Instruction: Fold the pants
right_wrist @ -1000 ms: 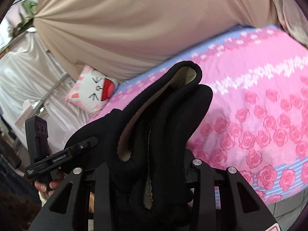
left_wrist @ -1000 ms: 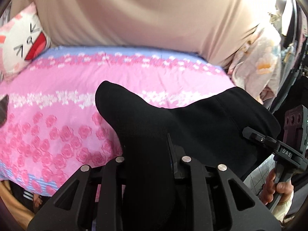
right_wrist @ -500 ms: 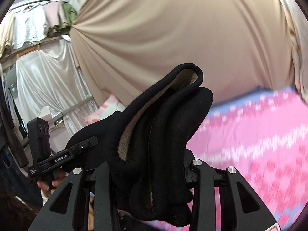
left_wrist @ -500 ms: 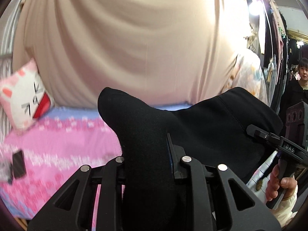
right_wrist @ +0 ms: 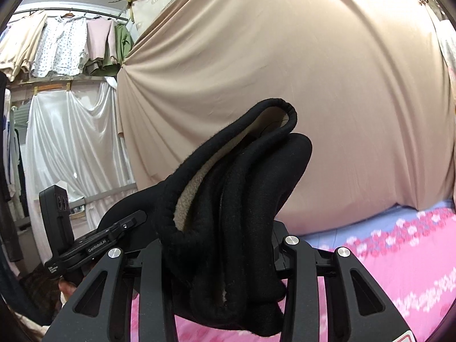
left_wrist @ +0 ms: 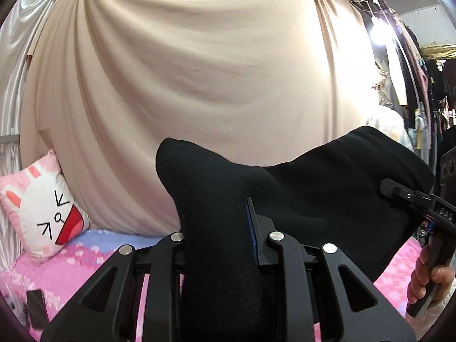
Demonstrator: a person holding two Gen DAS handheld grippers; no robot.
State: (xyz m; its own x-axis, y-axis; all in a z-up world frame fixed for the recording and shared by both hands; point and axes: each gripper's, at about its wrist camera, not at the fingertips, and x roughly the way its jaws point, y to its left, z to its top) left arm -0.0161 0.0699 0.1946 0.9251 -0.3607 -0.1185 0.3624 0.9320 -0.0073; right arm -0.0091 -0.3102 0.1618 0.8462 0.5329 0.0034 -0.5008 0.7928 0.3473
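The black pants hang in the air between my two grippers, stretched taut above the pink bed. My left gripper is shut on a thick fold of the black cloth, which bulges up between its fingers. In the right wrist view my right gripper is shut on a bunched edge of the pants whose beige fleece lining shows. Each gripper appears in the other's view: the right gripper at the right edge, the left gripper at the lower left, both clamped on the cloth.
Below lies a bed with a pink rose-print cover. A rabbit-face pillow leans at its far left and a dark phone lies on the cover. A beige curtain fills the background; clothes hang on a rail.
Both grippers have risen with the pants and tilted up toward level, so the bed has dropped low in both views and the curtain fills them. Both grips are unchanged.
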